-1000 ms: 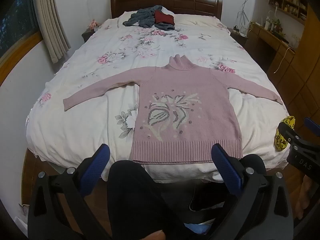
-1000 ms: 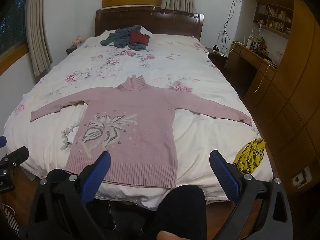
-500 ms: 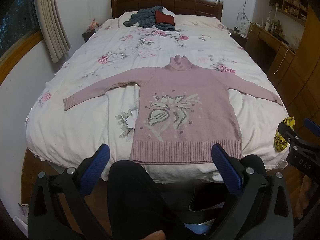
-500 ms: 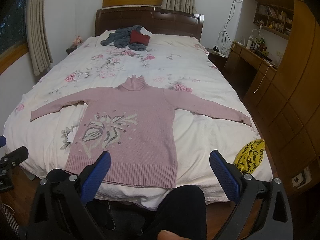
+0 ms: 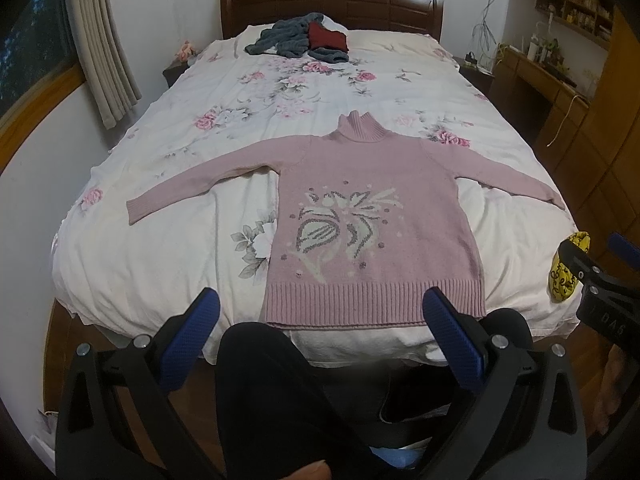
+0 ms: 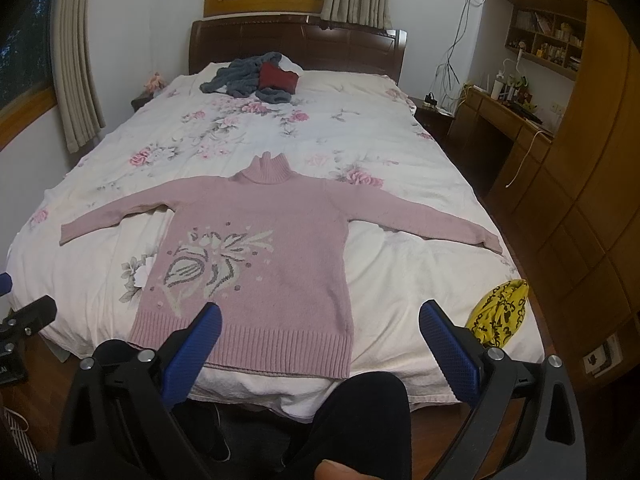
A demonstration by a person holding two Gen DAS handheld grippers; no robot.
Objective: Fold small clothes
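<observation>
We see a pink knitted turtleneck sweater with a grey-and-cream flower motif [image 5: 372, 216] lying flat, front up, on the bed with the white floral quilt [image 5: 160, 264]. Its ribbed hem sits at the foot edge of the bed, its collar points toward the dark wooden headboard [image 5: 332, 8], and both sleeves are spread out toward the side edges.

Left gripper [image 5: 320, 312]: jaws wide open, holding nothing, hovering off the foot edge over the person's black trouser leg [image 5: 272, 392]. Its blue-padded fingers [image 5: 452, 332] frame the hem without touching it.

Right gripper [image 6: 320, 328]: jaws likewise wide open and empty, off the foot edge, apart from the sweater.

A yellow cloth with black print [image 6: 498, 314] lies at the foot corner on the right side. A grey knit and a dark red garment [image 5: 304, 40] are heaped at the head edge.

Writing: on the right gripper's body, seen in the left wrist view, we read "DAS" [image 5: 610, 326]. No label is legible on the sweater.
</observation>
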